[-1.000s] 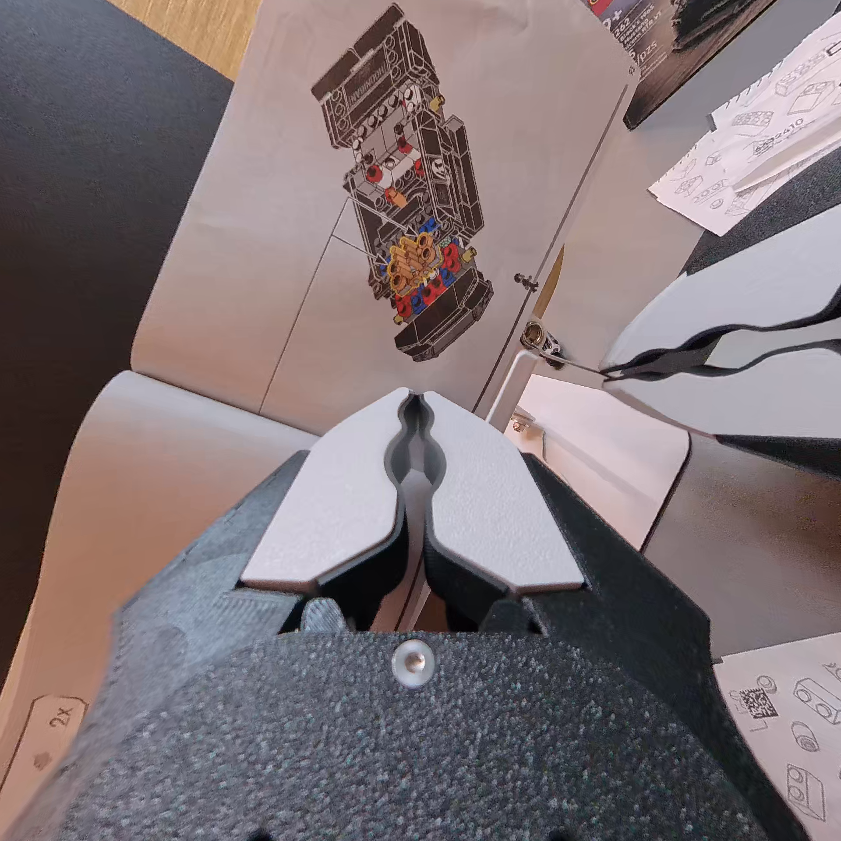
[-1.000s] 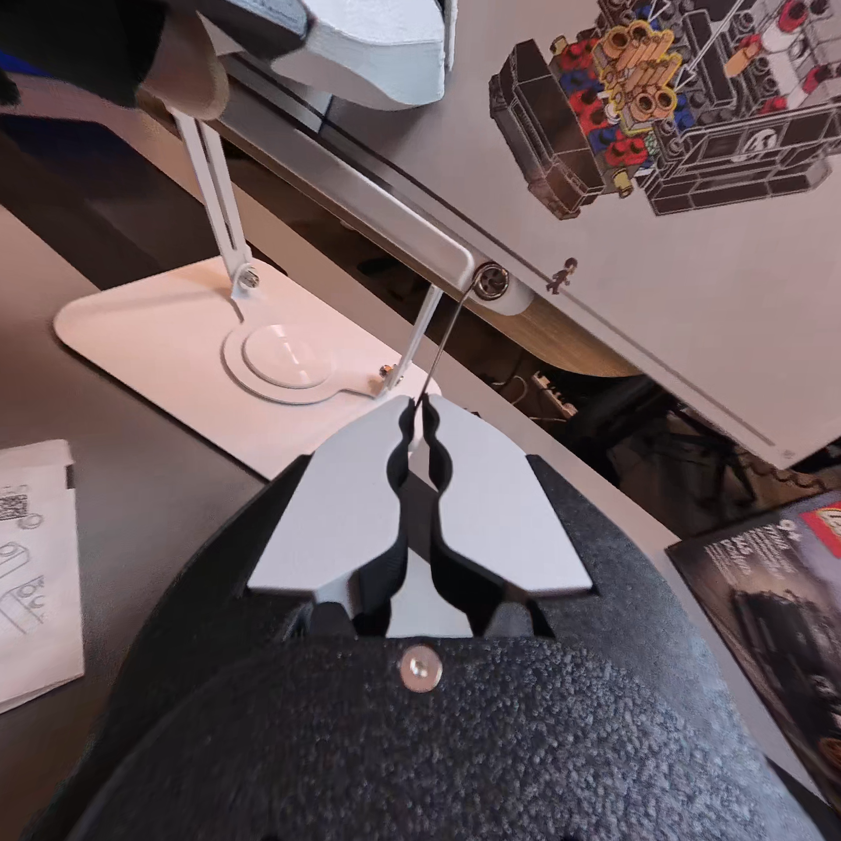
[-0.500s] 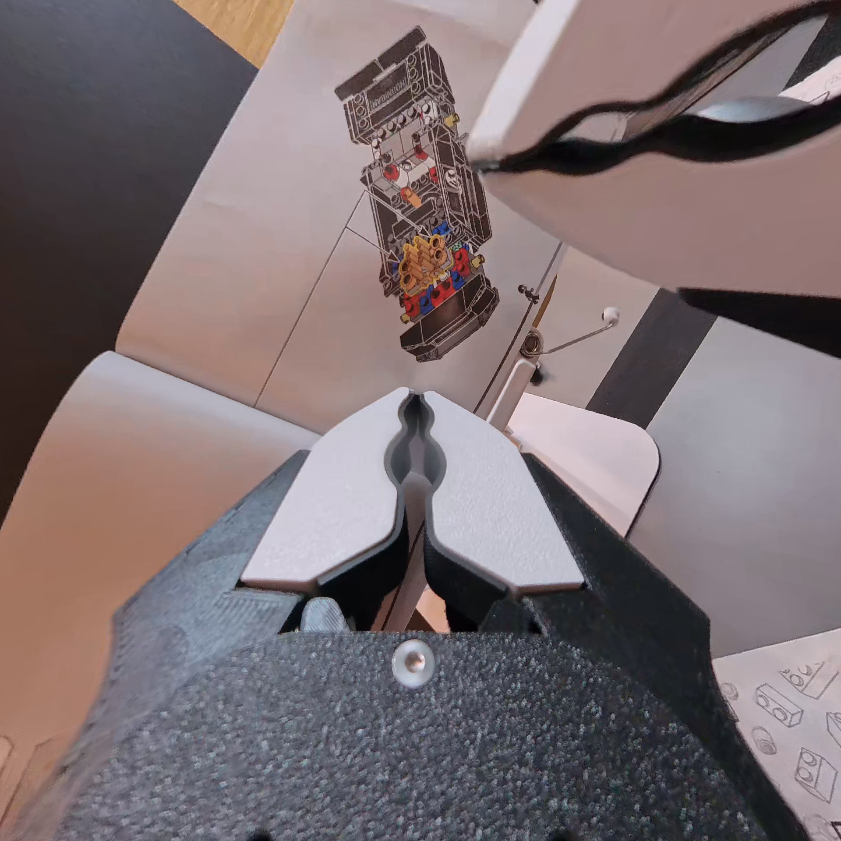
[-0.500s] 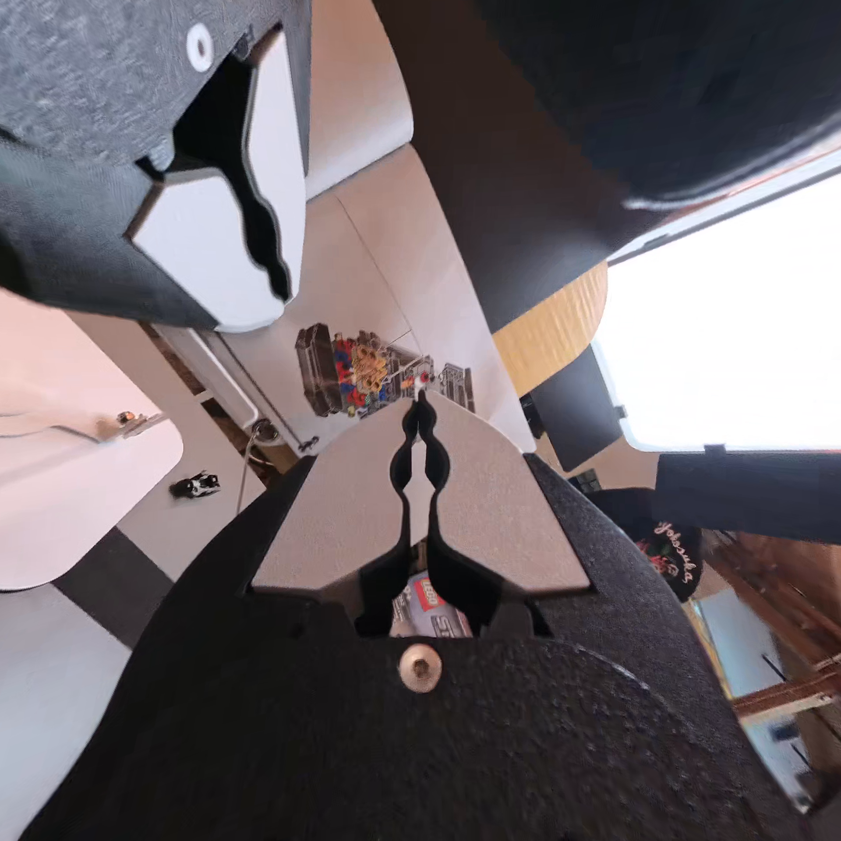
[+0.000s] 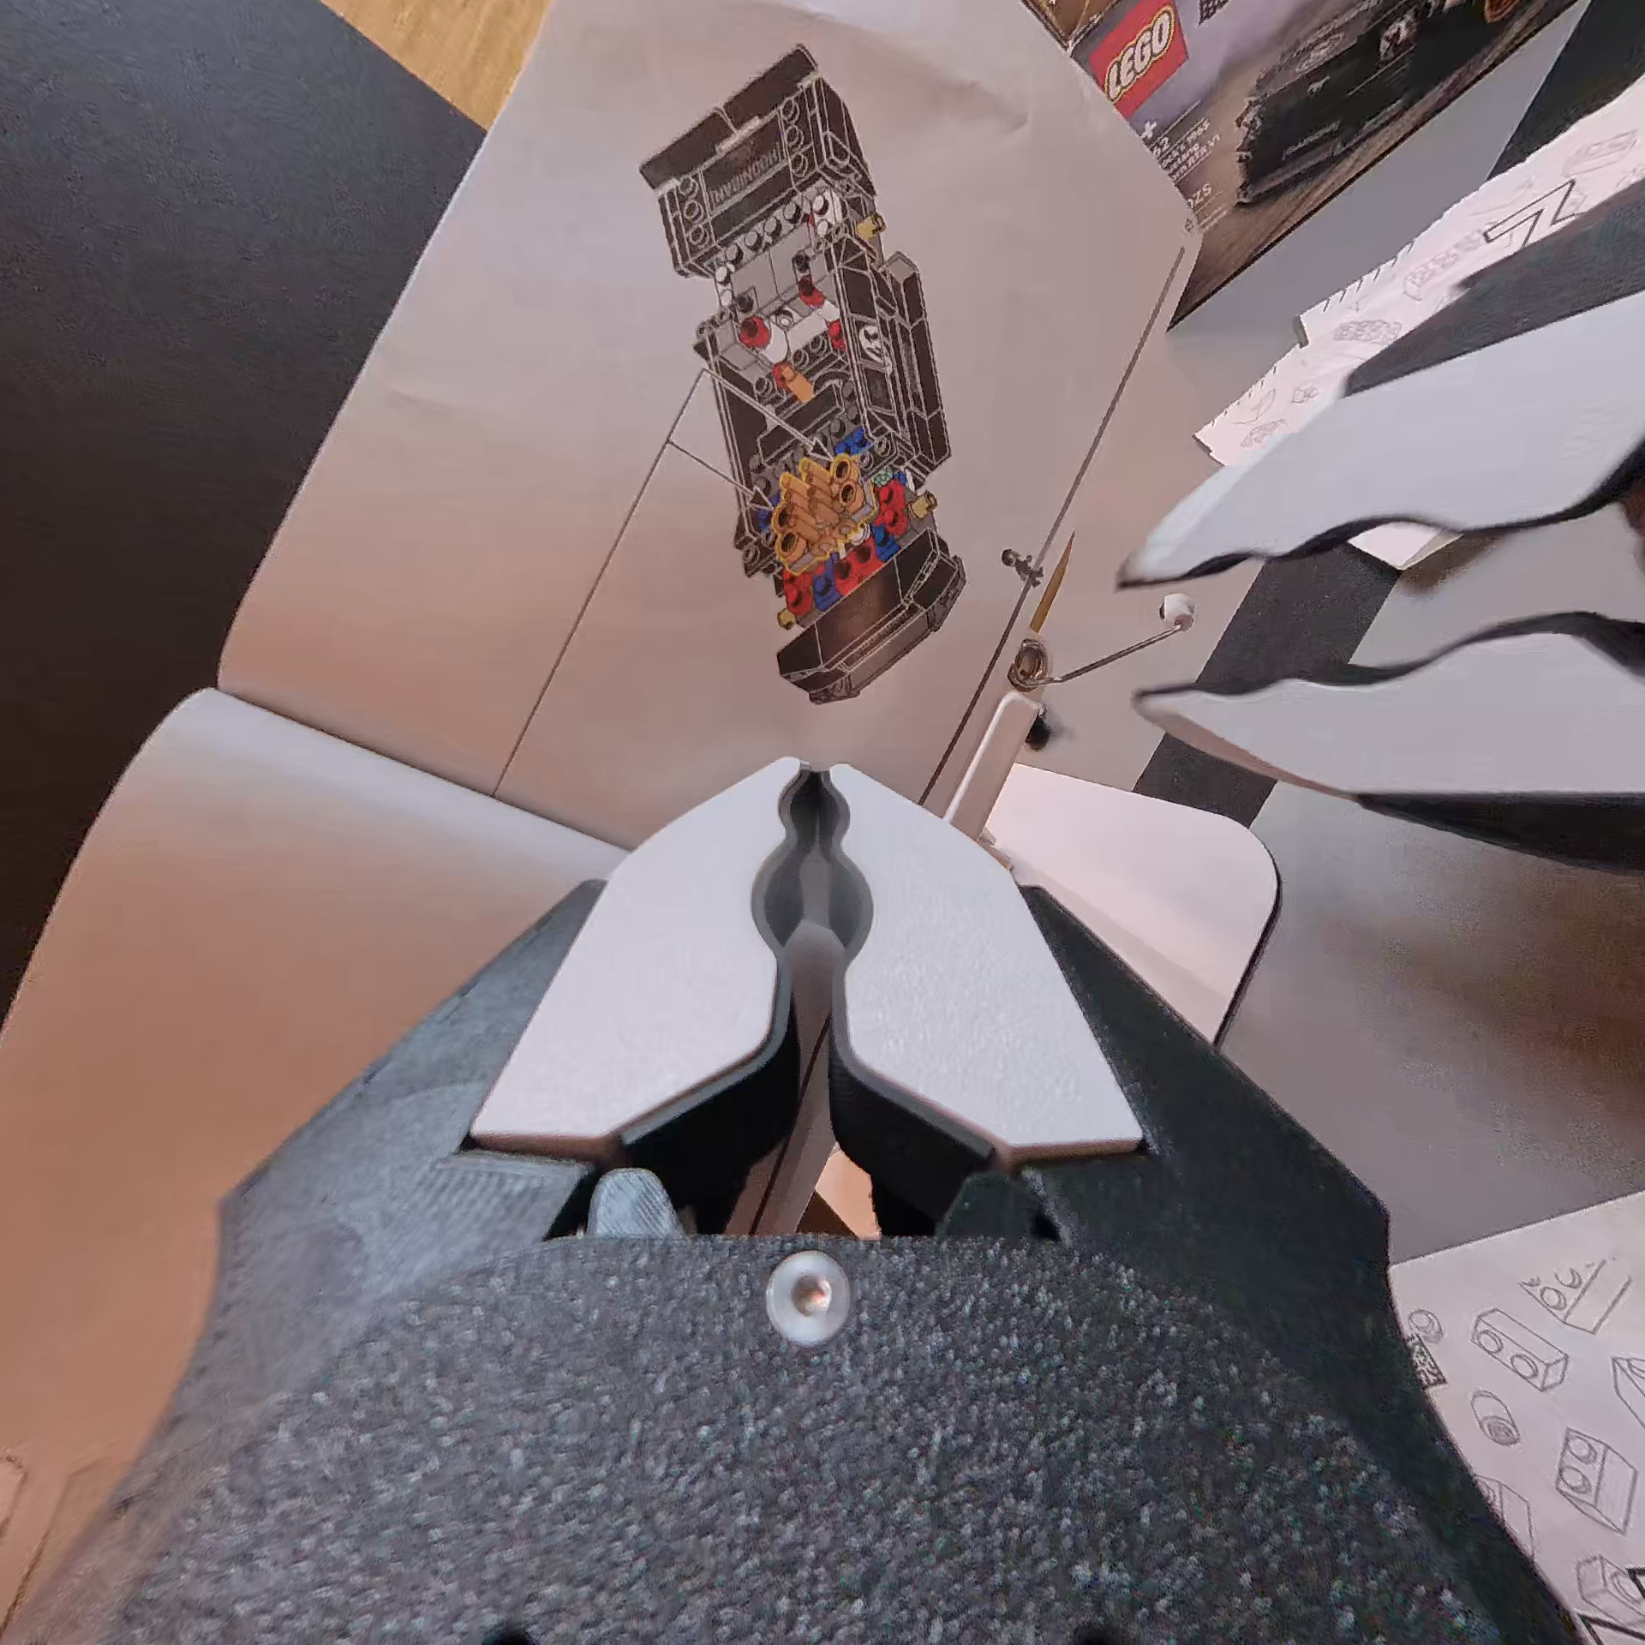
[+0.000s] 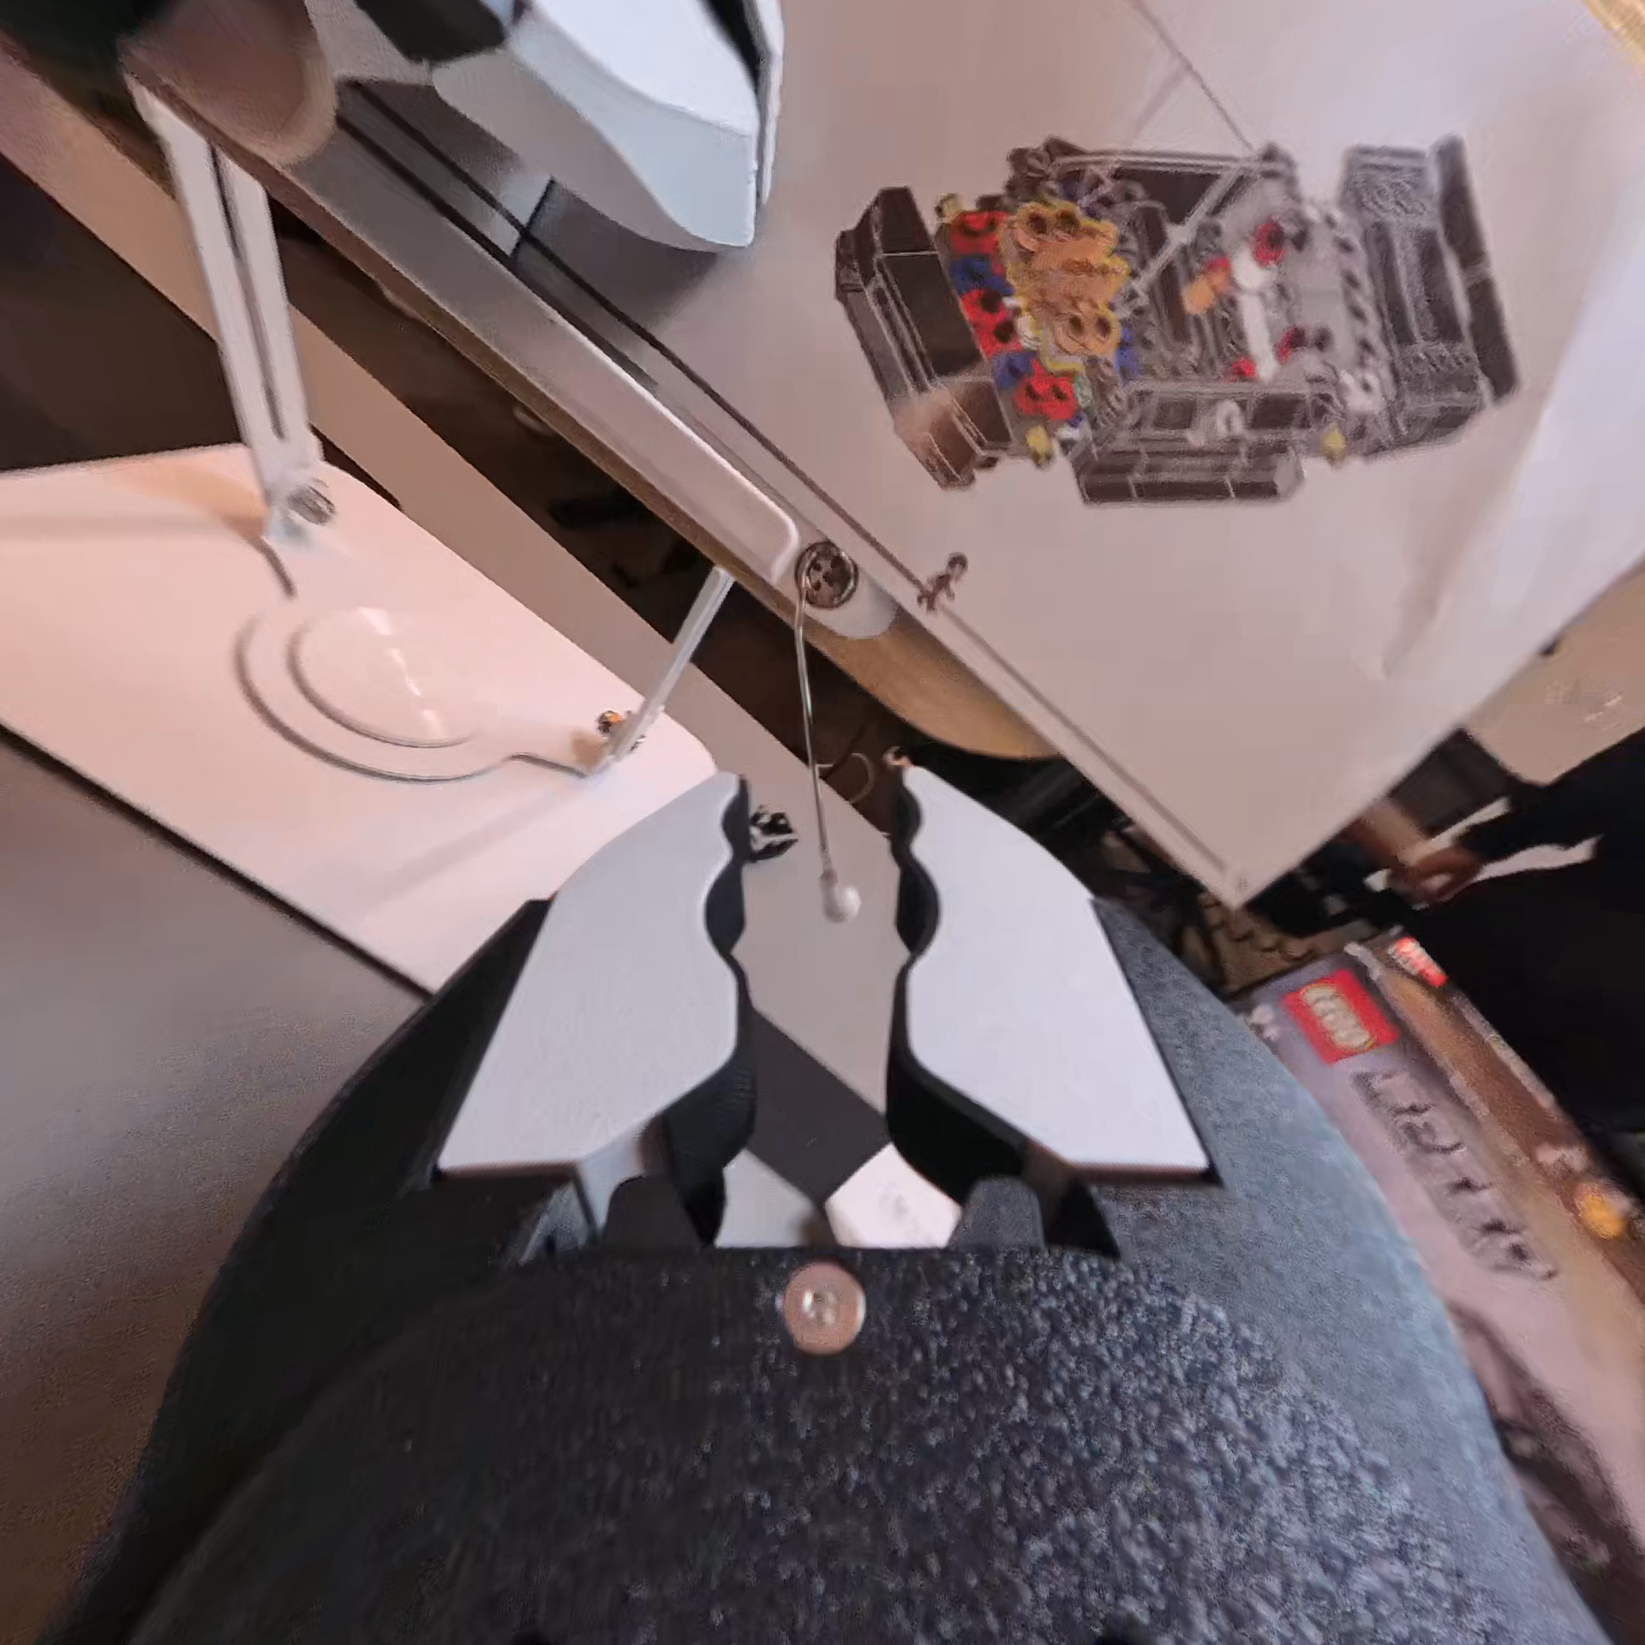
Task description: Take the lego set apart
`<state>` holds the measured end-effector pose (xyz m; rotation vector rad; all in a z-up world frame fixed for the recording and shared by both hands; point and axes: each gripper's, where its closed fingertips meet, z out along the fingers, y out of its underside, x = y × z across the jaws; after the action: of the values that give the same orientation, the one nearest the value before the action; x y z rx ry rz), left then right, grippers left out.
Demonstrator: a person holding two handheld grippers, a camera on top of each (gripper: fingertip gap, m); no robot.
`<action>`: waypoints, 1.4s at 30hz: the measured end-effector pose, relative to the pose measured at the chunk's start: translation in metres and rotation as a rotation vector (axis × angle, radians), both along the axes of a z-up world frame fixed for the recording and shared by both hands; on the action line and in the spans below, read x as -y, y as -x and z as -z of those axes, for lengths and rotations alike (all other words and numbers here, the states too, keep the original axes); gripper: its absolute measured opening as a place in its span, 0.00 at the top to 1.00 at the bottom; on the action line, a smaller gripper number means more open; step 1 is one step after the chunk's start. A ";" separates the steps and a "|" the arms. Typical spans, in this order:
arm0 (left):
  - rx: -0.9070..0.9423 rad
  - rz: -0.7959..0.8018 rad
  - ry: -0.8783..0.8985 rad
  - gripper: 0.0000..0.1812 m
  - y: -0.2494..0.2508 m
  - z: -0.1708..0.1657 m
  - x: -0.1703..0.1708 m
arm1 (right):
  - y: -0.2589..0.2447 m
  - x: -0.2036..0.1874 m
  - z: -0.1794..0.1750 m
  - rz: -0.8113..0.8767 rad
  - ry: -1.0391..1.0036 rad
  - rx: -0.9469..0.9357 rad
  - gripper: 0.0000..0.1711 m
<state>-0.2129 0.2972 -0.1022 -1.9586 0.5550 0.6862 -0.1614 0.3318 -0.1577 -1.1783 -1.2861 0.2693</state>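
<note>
No built lego model shows, only its picture on an open instruction booklet (image 5: 801,427) on a white book stand (image 6: 222,623). My left gripper (image 5: 814,770) is shut at the booklet's lower edge, by a curled page (image 5: 311,890). I cannot tell if it pinches the page. It also shows in the right wrist view (image 6: 641,116). My right gripper (image 6: 819,783) is open. The stand's thin wire page-holder (image 6: 806,712) points between its fingers, its white ball tip (image 6: 839,903) free. The right gripper also shows in the left wrist view (image 5: 1130,636), beside the wire (image 5: 1113,654).
A dark lego box (image 5: 1317,107) lies behind the booklet and shows at the right in the right wrist view (image 6: 1389,1068). Loose sheets with brick drawings (image 5: 1558,1424) lie on the dark table. A small black piece (image 6: 770,828) sits by the stand's base. One gripper's finger ends stand about 9 cm off the other's.
One second ago my right gripper was shut on the wire page-holder. It swung away and came back, and now stands open around the wire's tip. My left gripper has hardly moved.
</note>
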 end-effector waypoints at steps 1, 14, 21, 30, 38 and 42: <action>0.003 0.000 -0.001 1.00 0.000 0.000 0.000 | 0.005 -0.006 -0.001 0.010 -0.061 0.044 0.92; 0.208 0.046 0.000 1.00 0.000 -0.001 -0.001 | 0.012 0.022 -0.085 -0.042 -0.892 0.329 1.00; 0.377 0.090 -0.023 1.00 -0.004 -0.007 0.006 | 0.040 0.049 -0.132 -0.145 -0.839 0.304 1.00; 0.315 0.080 -0.033 1.00 0.007 -0.010 0.019 | -0.010 -0.005 -0.073 -0.025 0.340 -0.196 0.77; 0.318 0.066 -0.040 1.00 0.008 -0.010 0.019 | 0.031 0.013 -0.088 -0.063 0.236 -0.166 0.98; 0.397 0.107 -0.046 1.00 0.006 -0.012 0.022 | 0.052 0.049 -0.073 -0.159 -0.236 -0.018 1.00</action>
<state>-0.2189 0.2751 -0.0905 -1.9382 0.3904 0.2300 -0.2138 0.2831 -0.0846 -0.8737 -1.3576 0.2361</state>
